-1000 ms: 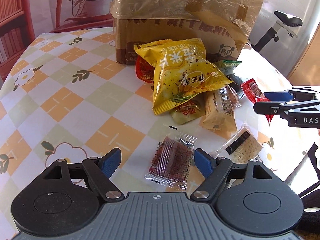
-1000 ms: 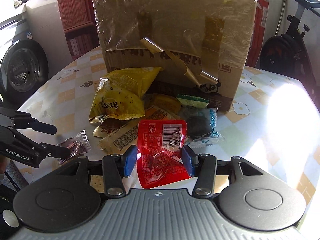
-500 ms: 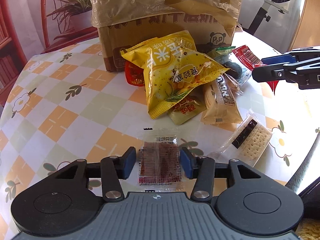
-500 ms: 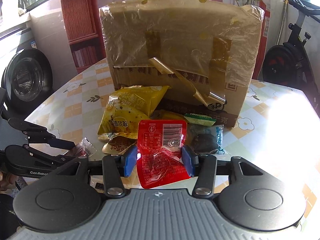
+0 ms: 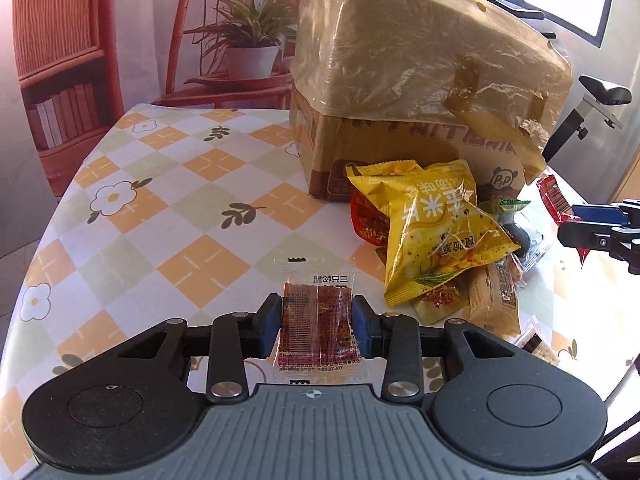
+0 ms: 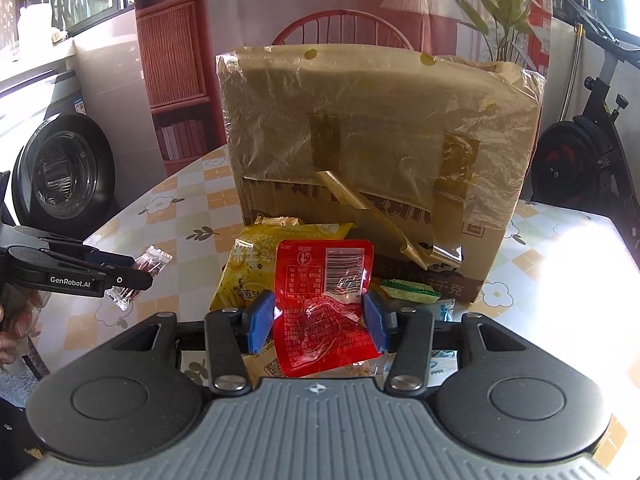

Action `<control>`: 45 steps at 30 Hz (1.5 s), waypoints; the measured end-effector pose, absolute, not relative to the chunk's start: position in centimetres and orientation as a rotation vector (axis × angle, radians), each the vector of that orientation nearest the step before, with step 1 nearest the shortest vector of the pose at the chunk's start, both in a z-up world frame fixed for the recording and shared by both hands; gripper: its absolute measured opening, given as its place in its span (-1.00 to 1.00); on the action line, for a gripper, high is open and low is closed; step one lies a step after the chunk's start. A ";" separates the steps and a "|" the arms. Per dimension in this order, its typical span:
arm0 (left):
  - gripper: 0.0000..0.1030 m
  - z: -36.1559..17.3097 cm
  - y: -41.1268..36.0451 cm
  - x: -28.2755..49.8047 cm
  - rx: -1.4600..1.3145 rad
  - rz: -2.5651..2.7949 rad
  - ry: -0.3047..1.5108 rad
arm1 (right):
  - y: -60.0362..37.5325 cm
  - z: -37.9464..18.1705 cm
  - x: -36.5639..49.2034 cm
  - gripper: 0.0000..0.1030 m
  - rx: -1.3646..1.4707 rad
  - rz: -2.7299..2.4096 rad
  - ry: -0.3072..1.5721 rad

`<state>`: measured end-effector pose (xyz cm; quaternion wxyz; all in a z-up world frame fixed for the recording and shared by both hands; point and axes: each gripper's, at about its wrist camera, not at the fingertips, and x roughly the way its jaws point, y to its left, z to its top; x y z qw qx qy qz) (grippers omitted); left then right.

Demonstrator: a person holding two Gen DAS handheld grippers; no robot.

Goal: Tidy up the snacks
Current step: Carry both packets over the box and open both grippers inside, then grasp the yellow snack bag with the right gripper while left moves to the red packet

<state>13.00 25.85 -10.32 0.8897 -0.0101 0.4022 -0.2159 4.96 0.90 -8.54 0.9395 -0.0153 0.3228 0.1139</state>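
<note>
Your left gripper (image 5: 316, 320) is clamped on a small clear packet (image 5: 318, 326) of dark red snack, its blue pads pressing the packet's two side edges. In the right wrist view the same packet (image 6: 138, 276) hangs in the air off to the left, above the worktop (image 5: 168, 216), which is covered in an orange, green and white checked cloth with flower prints.

Your right gripper (image 6: 318, 318) is clamped on a red pouch (image 6: 324, 304) with a barcode on its upper right; the pouch stands upright between the blue pads. From the left wrist view, this red pouch (image 5: 554, 198) shows at the far right edge, held above the cloth beside the heap of snacks.

Straight ahead of both grippers sits a large cardboard box (image 6: 376, 160) wrapped in crinkled clear plastic and strips of brown tape, one strip peeling loose on its front. At the foot of the box lies a heap of snacks: a big yellow bag (image 5: 436, 232) with Chinese writing on top, a red-orange packet (image 5: 368, 224) tucked under its left side, a tan wrapped cake (image 5: 494, 296) to its lower right, and a green-ended dark packet (image 5: 516, 216) behind it. A cracker packet (image 5: 536, 342) lies near the right edge of the worktop, partly hidden by your left gripper.

Part of a hand (image 6: 16, 320) shows at the left edge of the right wrist view.
</note>
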 end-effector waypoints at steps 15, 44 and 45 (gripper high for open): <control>-0.22 2.1 26.3 17.2 -0.106 -0.428 0.510 | 0.3 0.9 8.8 -0.02 -0.047 0.215 0.376; 0.26 6.2 19.8 28.1 -0.107 -0.492 0.524 | -0.6 1.9 16.4 0.33 0.081 0.106 0.388; 0.28 6.3 20.4 27.5 -0.109 -0.495 0.520 | -0.4 1.9 15.8 0.33 0.078 0.111 0.382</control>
